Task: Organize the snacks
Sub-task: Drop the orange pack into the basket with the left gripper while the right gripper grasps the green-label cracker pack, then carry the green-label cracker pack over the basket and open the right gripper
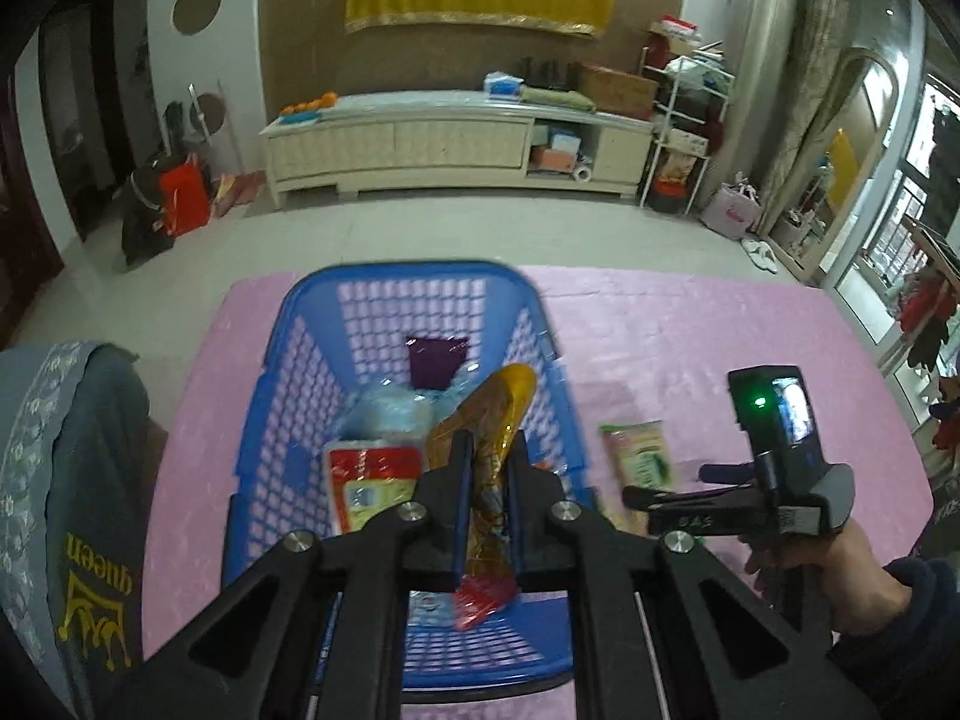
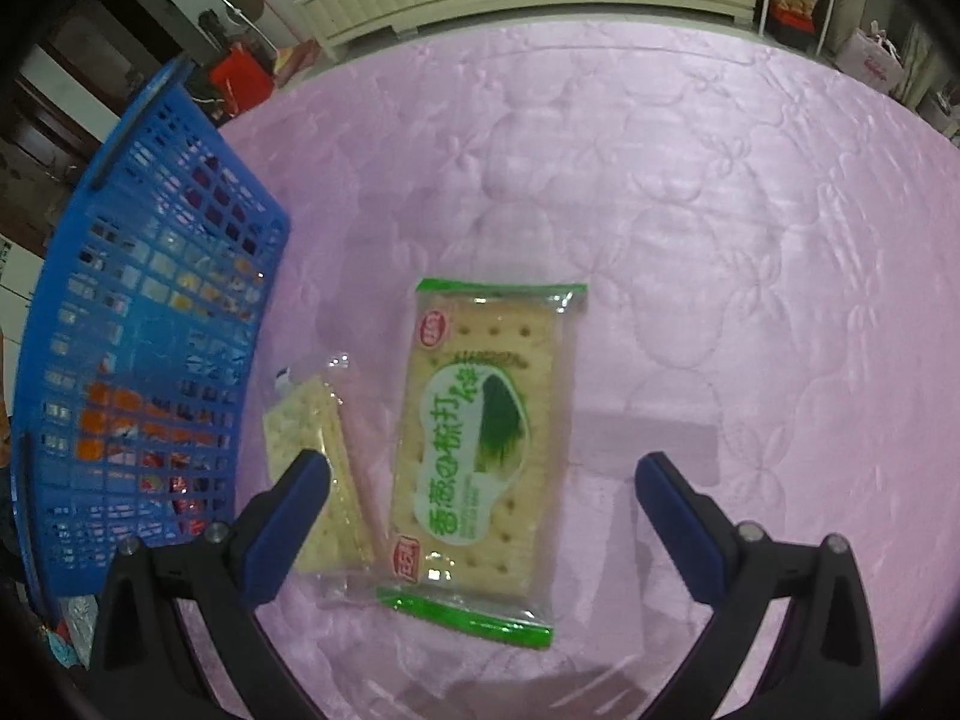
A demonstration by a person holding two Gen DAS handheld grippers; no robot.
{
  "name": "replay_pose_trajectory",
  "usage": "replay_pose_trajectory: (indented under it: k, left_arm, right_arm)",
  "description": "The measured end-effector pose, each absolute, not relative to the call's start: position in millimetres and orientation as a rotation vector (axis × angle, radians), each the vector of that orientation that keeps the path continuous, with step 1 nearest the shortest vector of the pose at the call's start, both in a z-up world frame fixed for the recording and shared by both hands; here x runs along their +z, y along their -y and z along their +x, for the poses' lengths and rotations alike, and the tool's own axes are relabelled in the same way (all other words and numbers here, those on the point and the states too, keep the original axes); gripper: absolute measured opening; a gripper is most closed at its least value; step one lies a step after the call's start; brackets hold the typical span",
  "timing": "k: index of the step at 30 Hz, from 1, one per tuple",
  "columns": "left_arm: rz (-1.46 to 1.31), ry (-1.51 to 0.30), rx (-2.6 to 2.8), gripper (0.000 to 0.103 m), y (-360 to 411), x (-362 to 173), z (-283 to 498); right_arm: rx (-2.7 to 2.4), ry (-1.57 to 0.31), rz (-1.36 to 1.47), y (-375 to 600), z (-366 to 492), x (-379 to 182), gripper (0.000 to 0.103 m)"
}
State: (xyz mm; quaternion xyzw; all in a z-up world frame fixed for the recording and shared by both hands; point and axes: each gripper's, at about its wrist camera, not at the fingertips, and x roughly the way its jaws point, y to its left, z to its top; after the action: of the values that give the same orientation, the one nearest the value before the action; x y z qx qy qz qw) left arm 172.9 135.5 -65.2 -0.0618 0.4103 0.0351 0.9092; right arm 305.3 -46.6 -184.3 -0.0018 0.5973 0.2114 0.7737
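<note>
- The amber snack packet, light, crinkly and slippery, is pinched mid-length in my left gripper above the blue basket.
- The brittle green cracker pack lies on the pink desk; my right gripper has its jaws wide and empty, so take its long edges gently.

Blue lattice basket; pink quilted-flower tablecloth; green-edged cracker pack; golden-amber snack packet.

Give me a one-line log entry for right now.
left gripper: shut on orange snack bag, over blue basket | right gripper: open above green cracker pack | clear cracker pack: on table
</note>
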Motion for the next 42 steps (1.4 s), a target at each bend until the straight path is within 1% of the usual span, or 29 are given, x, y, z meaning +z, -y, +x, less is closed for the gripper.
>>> replay_pose_trajectory:
  k: [8,11,14,15,16,17,19,20,22,23,24,26,29,32,34,38,42]
  left_arm:
    - [-0.132,-0.921,0.077,0.009,-137.0,-93.7,177.7]
    - [-0.147,-0.937,0.074,0.010,-137.4,-99.4,180.1]
    - [-0.128,-0.952,0.074,0.011,-133.6,-104.5,180.4]
    - [-0.128,-0.963,0.075,0.011,-132.9,-107.1,181.1]
    - [-0.128,-0.974,0.078,0.011,-132.8,-109.7,181.7]
    - [-0.130,-0.981,0.081,0.012,-133.8,-111.8,181.5]
    - [-0.138,-0.995,0.087,0.012,-134.4,-115.7,181.0]
    - [-0.145,-1.000,0.081,0.015,-134.4,-117.4,179.8]
    - [-0.146,-0.998,0.076,0.024,-132.9,-115.8,176.6]
    - [-0.142,-0.993,0.075,0.039,-132.6,-113.8,175.0]
    - [-0.139,-0.988,0.077,0.050,-132.0,-112.3,172.8]
    - [-0.141,-0.969,0.082,0.051,-133.3,-106.3,167.5]
    - [-0.160,-0.960,0.070,0.057,-136.9,-98.9,160.1]
    - [-0.147,-0.938,0.075,0.059,-137.9,-91.2,149.2]
    - [-0.148,-0.921,0.064,0.062,-134.8,-85.2,140.8]
    - [-0.155,-0.892,0.051,0.063,-136.4,-72.7,127.5]
    - [-0.158,-0.860,0.053,0.067,-144.3,-60.8,116.0]
  right_arm:
    - [0.422,-1.276,-0.091,26.8,305.7,-196.8,0.101]
    - [0.428,-1.259,-0.188,14.9,302.6,-199.5,0.098]
    - [0.410,-1.231,-0.261,11.7,298.0,-200.6,0.082]
    - [0.413,-1.223,-0.264,12.4,297.2,-200.2,0.073]
    - [0.413,-1.215,-0.268,17.5,293.2,-199.9,0.062]
    - [0.419,-1.214,-0.268,18.6,293.2,-199.9,0.061]
    - [0.450,-1.204,-0.294,17.0,290.1,-202.4,0.061]
    - [0.463,-1.196,-0.306,16.9,288.1,-203.6,0.060]
    - [0.472,-1.193,-0.303,22.1,287.5,-203.6,0.060]
    - [0.472,-1.199,-0.296,25.4,287.6,-202.1,0.060]
    - [0.473,-1.210,-0.283,29.1,285.7,-201.3,0.059]
    - [0.471,-1.225,-0.258,36.4,284.6,-197.4,0.059]
    - [0.475,-1.207,-0.219,51.7,280.0,-183.6,0.059]
    - [0.477,-1.178,-0.203,57.1,272.7,-164.8,0.059]
    - [0.489,-1.144,-0.193,58.1,265.0,-144.8,0.059]
    - [0.513,-1.078,-0.176,55.2,253.1,-107.4,0.059]
    - [0.550,-1.001,-0.191,41.9,233.2,-65.7,0.059]
